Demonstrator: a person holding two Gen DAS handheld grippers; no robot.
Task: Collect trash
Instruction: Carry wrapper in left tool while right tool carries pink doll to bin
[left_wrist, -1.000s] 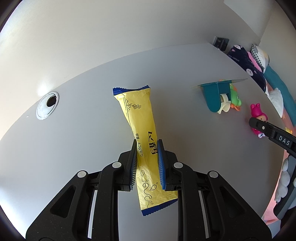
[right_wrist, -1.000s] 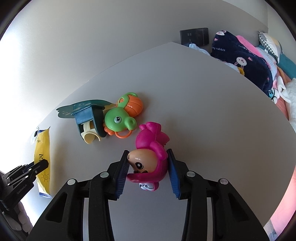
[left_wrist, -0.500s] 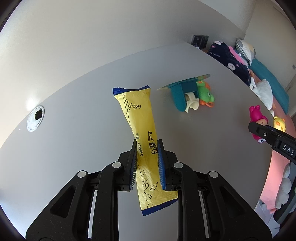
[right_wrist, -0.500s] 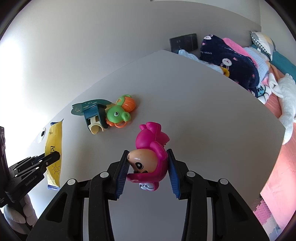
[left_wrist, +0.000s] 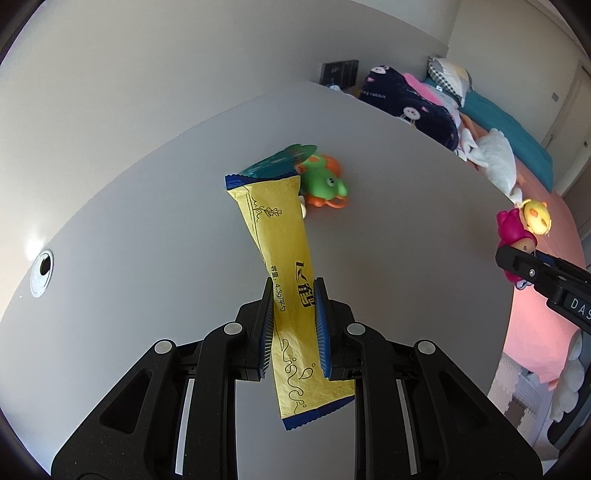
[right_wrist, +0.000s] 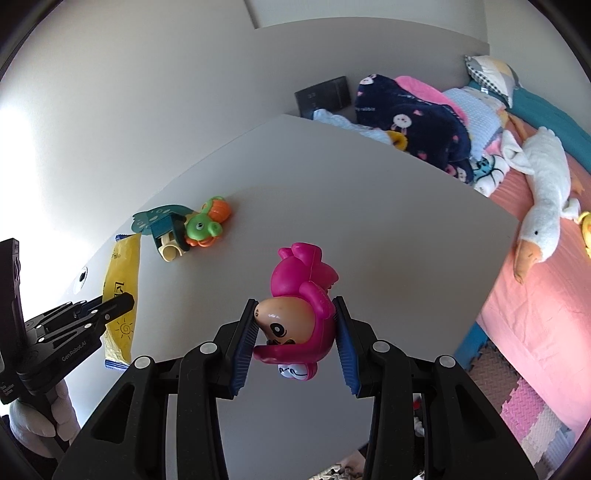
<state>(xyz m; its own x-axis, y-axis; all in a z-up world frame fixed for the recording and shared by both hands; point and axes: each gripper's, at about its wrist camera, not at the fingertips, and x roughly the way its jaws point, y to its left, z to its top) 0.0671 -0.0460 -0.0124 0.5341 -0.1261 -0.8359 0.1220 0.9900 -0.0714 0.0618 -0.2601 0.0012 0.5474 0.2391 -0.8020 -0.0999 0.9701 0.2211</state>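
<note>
My left gripper is shut on a long yellow wrapper with blue ends and holds it up above the grey table. The wrapper also shows in the right wrist view, with the left gripper at the far left. My right gripper is shut on a pink toy figure, held above the table near its right edge. That toy and the right gripper's finger show at the right of the left wrist view.
A green and orange toy lies on the table beside a teal cardboard piece. A cable hole sits at the table's left. Beyond the right edge is a bed with blankets and a plush goose.
Both grippers have risen and swung right with their loads still held. The table looks farther away, and more of the bed and floor mats has come into view.
</note>
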